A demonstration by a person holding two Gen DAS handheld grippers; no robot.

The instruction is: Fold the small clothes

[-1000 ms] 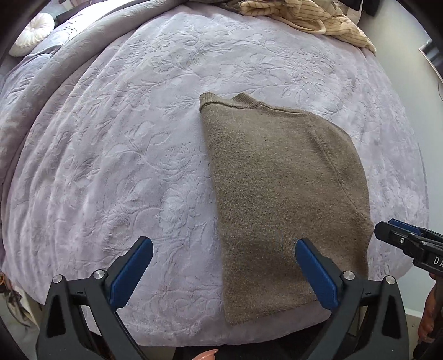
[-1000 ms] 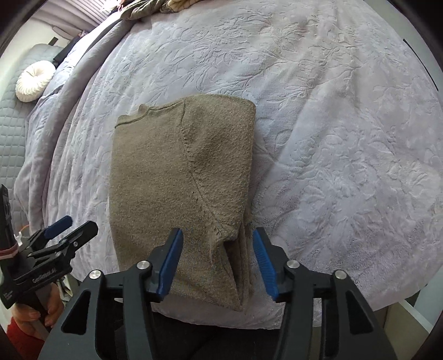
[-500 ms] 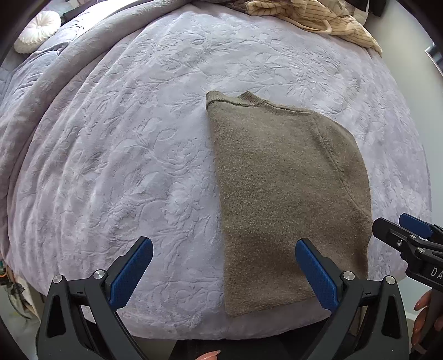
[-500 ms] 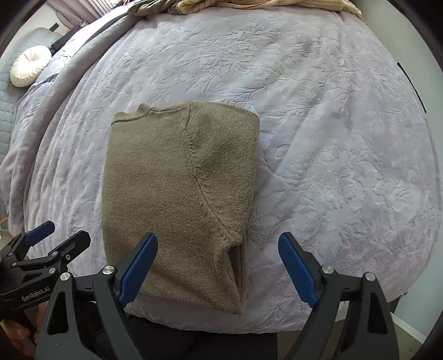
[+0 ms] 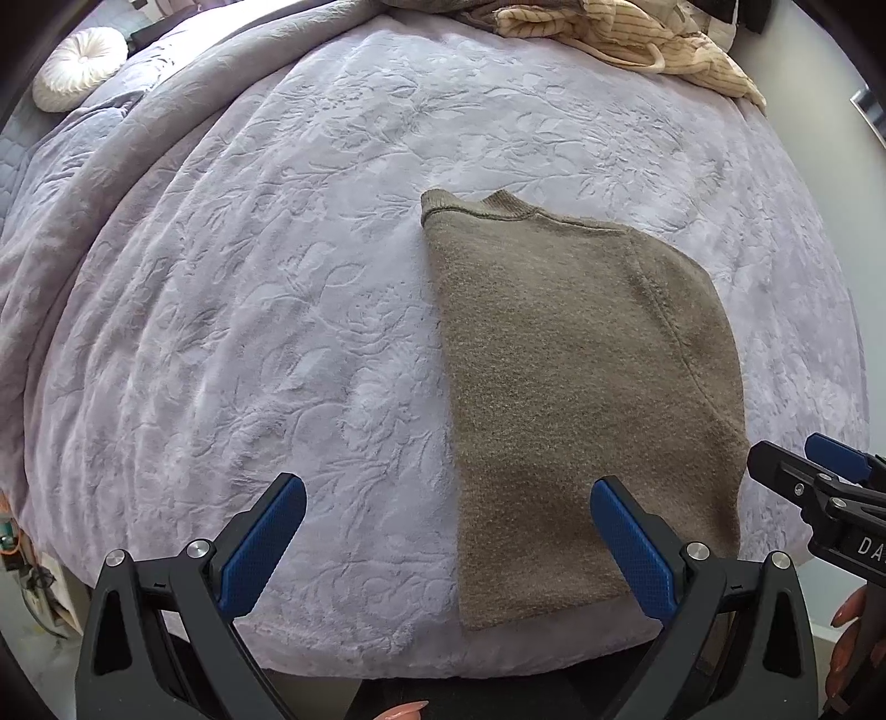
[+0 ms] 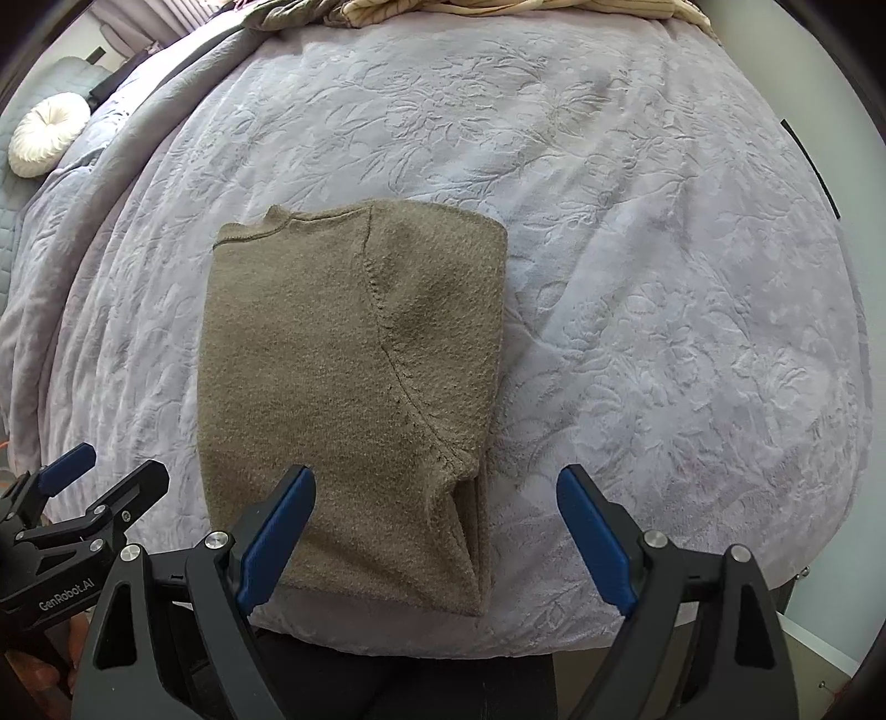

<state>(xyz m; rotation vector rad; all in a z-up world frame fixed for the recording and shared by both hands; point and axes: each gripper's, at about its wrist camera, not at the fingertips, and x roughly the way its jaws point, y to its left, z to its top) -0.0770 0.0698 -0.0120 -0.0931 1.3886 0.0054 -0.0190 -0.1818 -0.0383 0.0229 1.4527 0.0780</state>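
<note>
An olive-brown knit sweater (image 5: pixel 581 387) (image 6: pixel 349 360) lies folded lengthwise on the lilac embossed bedspread (image 5: pixel 249 304), neckline away from me and hem at the near edge of the bed. My left gripper (image 5: pixel 446 493) hangs open above the sweater's left edge near the hem, touching nothing. My right gripper (image 6: pixel 437 476) is wide open over the sweater's right fold and tucked sleeve, with its pads clear of the cloth. Each gripper shows at the edge of the other's view: the left gripper (image 6: pixel 116 465) and the right gripper (image 5: pixel 792 448).
A pile of other clothes, with a cream striped piece (image 5: pixel 637 39) (image 6: pixel 498 8) on top, lies at the far side of the bed. A round white cushion (image 5: pixel 80 66) (image 6: pixel 50 133) sits far left. The bed's near edge runs just under both grippers.
The right gripper's jaws spread from a narrow stance around the sweater's lower right fold to wide open and lifted back a little. The sweater stayed flat. The left gripper stayed open in place.
</note>
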